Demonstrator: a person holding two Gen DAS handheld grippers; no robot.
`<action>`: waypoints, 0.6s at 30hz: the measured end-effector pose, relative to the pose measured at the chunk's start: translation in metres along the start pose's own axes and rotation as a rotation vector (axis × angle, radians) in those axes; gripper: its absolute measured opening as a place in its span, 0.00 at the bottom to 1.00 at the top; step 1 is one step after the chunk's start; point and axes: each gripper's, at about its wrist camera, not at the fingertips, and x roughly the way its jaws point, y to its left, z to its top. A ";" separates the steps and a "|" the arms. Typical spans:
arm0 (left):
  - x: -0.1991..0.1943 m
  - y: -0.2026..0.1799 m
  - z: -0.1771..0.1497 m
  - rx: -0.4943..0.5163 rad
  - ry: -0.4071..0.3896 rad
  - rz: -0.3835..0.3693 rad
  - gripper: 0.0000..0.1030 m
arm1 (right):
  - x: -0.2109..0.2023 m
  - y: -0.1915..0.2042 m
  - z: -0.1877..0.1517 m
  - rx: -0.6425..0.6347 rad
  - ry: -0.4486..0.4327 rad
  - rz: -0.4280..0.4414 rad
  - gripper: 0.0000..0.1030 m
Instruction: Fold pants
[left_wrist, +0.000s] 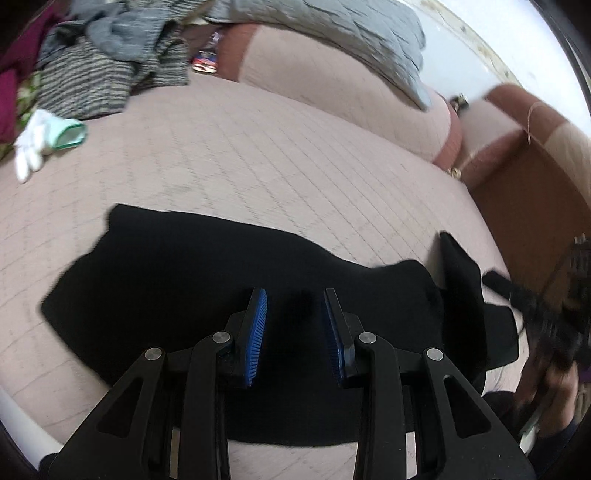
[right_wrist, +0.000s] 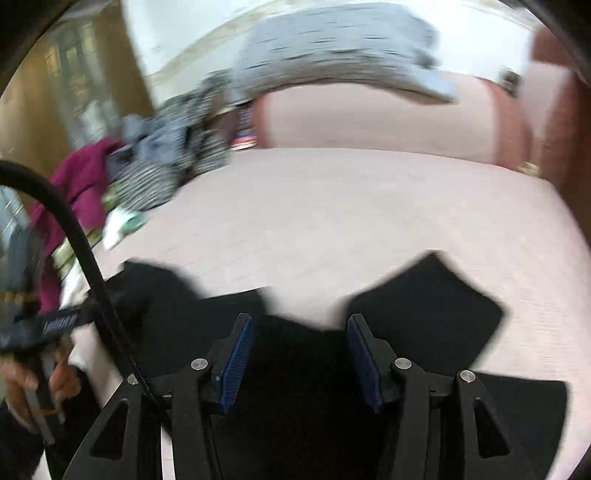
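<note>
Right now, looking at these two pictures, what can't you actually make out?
- Black pants: near edge hidden under the left tool in the left wrist view; the cloth shows no seams, so waist and legs can't be told apart.
- Right wrist view: motion blur smears the clothes pile, and the right tool covers the pants' middle.
- Small object by the pink cushion: too small to identify.
- Other tool in the left view: blurred, cut off.

So on my feed there's a pink quilted bed (left_wrist: 258, 155), a grey blanket (left_wrist: 332, 29) draped over the cushion behind, a messy pile of striped clothes (left_wrist: 103, 74), and a white glove (left_wrist: 33, 144) nearby.
</note>
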 end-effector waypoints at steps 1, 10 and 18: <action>0.004 -0.004 0.000 0.008 0.004 -0.002 0.29 | -0.001 -0.015 0.004 0.025 0.003 -0.020 0.50; 0.023 -0.022 0.007 0.048 0.003 0.018 0.30 | 0.052 -0.089 0.039 0.022 0.132 -0.128 0.60; 0.034 -0.019 0.008 0.040 -0.001 0.009 0.31 | 0.083 -0.093 0.038 -0.097 0.175 -0.083 0.42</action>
